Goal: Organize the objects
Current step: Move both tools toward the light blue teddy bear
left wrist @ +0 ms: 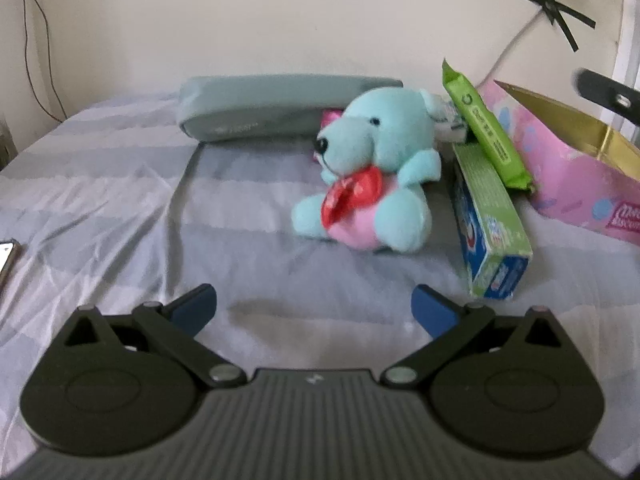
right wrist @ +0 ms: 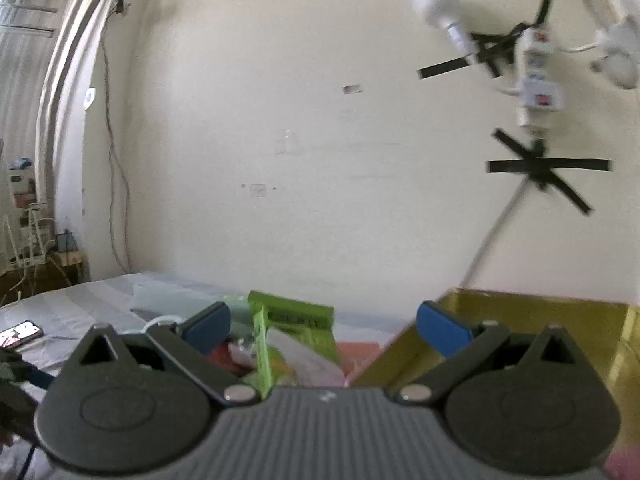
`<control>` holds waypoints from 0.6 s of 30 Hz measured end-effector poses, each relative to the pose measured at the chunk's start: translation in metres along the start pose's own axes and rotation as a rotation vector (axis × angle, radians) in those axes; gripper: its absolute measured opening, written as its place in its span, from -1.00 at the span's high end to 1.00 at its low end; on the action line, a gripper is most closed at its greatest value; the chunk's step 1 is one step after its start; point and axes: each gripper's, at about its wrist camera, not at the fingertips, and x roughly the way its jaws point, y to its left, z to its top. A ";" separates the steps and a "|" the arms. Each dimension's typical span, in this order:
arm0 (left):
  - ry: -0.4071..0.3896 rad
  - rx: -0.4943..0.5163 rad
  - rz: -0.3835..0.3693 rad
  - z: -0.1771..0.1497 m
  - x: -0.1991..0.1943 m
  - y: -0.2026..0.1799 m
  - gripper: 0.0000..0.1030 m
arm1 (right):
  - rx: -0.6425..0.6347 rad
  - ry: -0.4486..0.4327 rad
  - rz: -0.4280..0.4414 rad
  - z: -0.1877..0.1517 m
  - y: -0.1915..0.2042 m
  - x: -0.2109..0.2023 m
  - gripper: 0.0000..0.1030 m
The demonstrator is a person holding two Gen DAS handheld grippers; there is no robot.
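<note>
Left wrist view. The left tongs (left wrist: pixel 314 306) occupy the lower part of the frame, blue-padded jaws spread wide with nothing between them, above a bed (left wrist: pixel 100 184) covered in a grey striped sheet. At frame centre sits a light blue plush bear (left wrist: pixel 372 172) with a pink belly, holding a red heart (left wrist: pixel 352 196). Behind it, along the wall, lies a long grey-green pouch (left wrist: pixel 280 104). Just right of the bear a green and blue toothpaste box (left wrist: pixel 490 224) lies with its near end toward the camera; a green packet (left wrist: pixel 488 128) leans on its far end. At right of frame stands an open pink box (left wrist: pixel 572 184) with a gold interior. A small white item between the bear's head and the packet is too blurred to identify. A phone (left wrist: pixel 8 258) lies at the left edge. Black tape (left wrist: pixel 554 6) crosses the wall at upper right.

Right wrist view. The right tongs (right wrist: pixel 324 330) fill the lower frame, jaws likewise spread and holding nothing, pointing nearly level toward the wall. The green packet (right wrist: pixel 296 320) appears between the jaws but beyond them; the gold interior of the pink box (right wrist: pixel 532 320) lies at lower right. A phone (right wrist: pixel 20 334) rests on the bed (right wrist: pixel 80 304) at lower left. A power strip (right wrist: pixel 534 76) is taped to the wall at upper right.
</note>
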 end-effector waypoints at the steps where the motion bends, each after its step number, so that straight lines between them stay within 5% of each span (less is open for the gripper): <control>1: 0.000 0.001 -0.001 0.002 0.000 0.000 -1.00 | -0.002 -0.002 0.025 0.001 -0.006 0.010 -1.00; 13: 0.031 0.004 0.104 0.012 0.007 0.010 -1.00 | -0.113 -0.071 -0.124 -0.021 -0.024 0.046 -1.00; 18: 0.042 0.007 0.107 0.014 0.011 0.010 -1.00 | 0.007 -0.048 -0.199 -0.023 -0.049 0.038 -1.00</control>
